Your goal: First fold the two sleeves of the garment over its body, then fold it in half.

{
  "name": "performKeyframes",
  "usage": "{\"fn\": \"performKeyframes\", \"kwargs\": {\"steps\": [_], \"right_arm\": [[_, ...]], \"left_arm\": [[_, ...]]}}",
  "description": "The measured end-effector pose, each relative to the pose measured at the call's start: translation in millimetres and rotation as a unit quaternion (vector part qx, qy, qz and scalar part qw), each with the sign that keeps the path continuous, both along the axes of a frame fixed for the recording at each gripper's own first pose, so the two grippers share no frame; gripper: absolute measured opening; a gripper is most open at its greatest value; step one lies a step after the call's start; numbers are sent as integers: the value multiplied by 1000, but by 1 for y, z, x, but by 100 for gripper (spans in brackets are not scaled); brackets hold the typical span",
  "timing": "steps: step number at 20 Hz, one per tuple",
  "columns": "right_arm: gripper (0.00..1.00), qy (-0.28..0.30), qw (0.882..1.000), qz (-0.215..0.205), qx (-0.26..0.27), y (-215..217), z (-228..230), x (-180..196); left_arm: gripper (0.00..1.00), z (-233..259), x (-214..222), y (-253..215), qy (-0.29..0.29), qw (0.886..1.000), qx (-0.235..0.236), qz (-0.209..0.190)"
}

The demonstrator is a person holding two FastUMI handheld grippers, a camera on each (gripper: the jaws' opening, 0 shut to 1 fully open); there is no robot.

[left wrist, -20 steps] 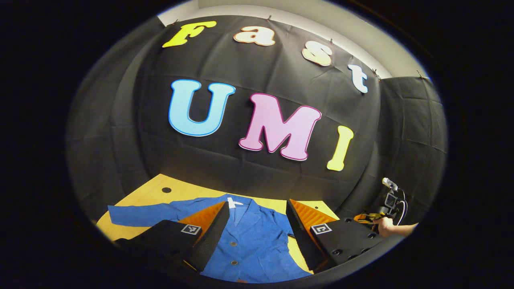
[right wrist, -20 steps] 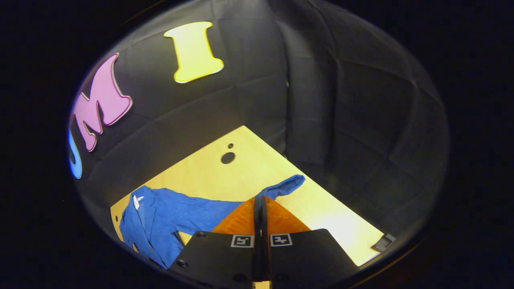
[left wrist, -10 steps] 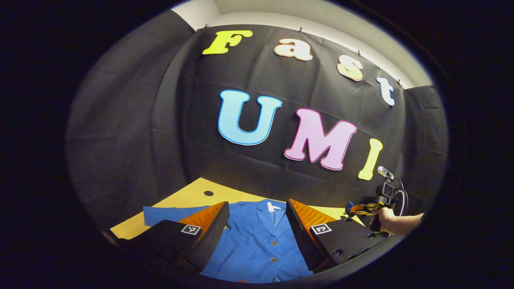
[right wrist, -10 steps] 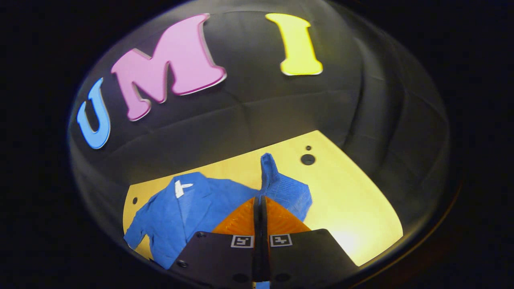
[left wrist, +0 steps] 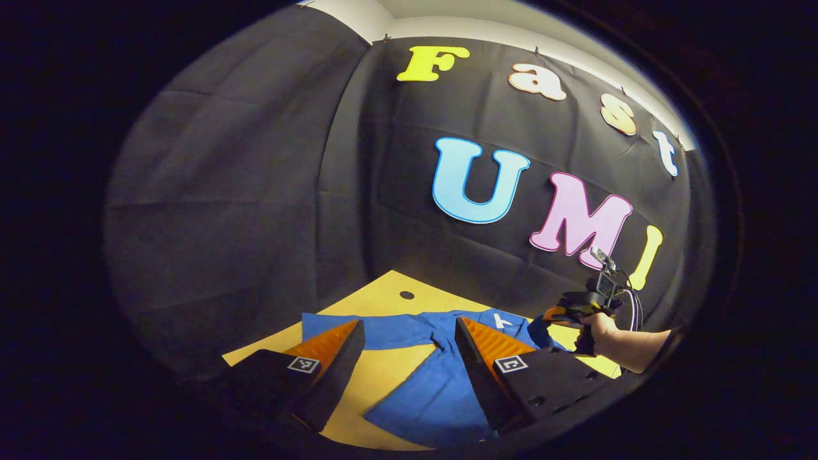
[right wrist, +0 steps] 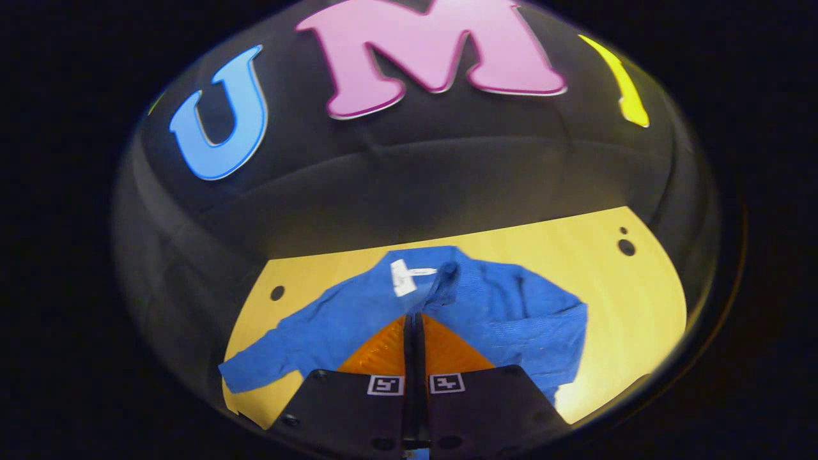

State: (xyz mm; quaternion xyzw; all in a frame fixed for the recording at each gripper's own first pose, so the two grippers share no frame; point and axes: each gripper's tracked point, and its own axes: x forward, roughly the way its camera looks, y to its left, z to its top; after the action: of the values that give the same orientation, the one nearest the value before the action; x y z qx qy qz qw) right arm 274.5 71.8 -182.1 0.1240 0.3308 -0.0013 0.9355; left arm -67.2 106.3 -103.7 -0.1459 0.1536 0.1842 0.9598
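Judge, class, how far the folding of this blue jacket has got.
Nothing finished yet. In hand: the right gripper, shut on one sleeve's cuff, holds it over the blue jacket near the collar label. The left gripper hangs open above the yellow table. Left: the other sleeve, lying stretched out, then folding the jacket in half.

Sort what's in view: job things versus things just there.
Job:
jacket
its right sleeve, pinched in the right gripper and lifted over the body
its left sleeve, flat
left gripper, open

Just there:
table
booth wall
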Motion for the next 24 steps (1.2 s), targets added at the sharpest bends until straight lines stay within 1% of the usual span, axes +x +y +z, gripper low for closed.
{"fn": "performKeyframes", "kwargs": {"steps": [3, 5, 6, 7, 8, 9, 11, 13, 14, 15, 16, 17, 18, 19, 20, 21, 22, 24], "right_arm": [[0, 10, 1000, 24, 17, 61, -28, 16], [1, 19, 999, 29, 20, 86, -52, 20], [1, 22, 999, 28, 18, 95, -62, 21], [1, 24, 999, 26, 25, 103, -70, 20], [2, 25, 999, 21, 35, 112, -78, 22], [24, 26, 998, 25, 46, 120, -78, 22], [56, 25, 998, 30, 46, 122, -87, 21], [88, 13, 999, 33, 27, 115, -84, 19], [94, 7, 999, 37, 17, 113, -80, 15], [96, 2, 999, 42, 7, 108, -75, 12], [87, -4, 999, 47, -3, 102, -69, 7], [97, -12, 999, 48, -13, 94, -61, 4], [97, -20, 998, 48, -19, 88, -54, 0], [89, -28, 998, 48, -27, 80, -46, -4], [98, -43, 997, 42, -38, 65, -36, -6], [98, -50, 997, 41, -45, 54, -28, -9], [98, -56, 996, 39, -51, 42, -20, -16], [98, -74, 995, 34, -60, 19, -2, -25]], "left_arm": [[82, -14, -8, 12, 7, 1000, -8, 14], [82, -24, -11, 22, 13, 1000, -11, 21], [80, -31, -15, 26, 20, 999, -7, 26], [82, -36, -16, 33, 23, 999, 0, 33], [82, -37, -15, 41, 24, 999, 6, 43], [82, -37, -12, 48, 24, 998, 8, 50], [82, -43, -7, 53, 21, 998, 0, 54], [82, -53, -6, 63, 22, 998, -5, 57], [82, -58, -3, 71, 23, 998, -5, 62], [80, -61, -1, 78, 23, 998, -4, 64], [82, -65, 2, 87, 24, 997, 1, 68], [82, -70, 7, 97, 27, 997, 4, 70], [82, -76, 10, 104, 34, 997, -1, 67], [80, -82, 13, 109, 38, 997, -16, 65], [80, -88, 19, 114, 41, 997, -32, 61], [84, -98, 20, 122, 46, 996, -44, 64], [82, -109, 25, 133, 56, 995, -51, 71], [82, -138, 29, 147, 88, 990, -74, 79]]}}
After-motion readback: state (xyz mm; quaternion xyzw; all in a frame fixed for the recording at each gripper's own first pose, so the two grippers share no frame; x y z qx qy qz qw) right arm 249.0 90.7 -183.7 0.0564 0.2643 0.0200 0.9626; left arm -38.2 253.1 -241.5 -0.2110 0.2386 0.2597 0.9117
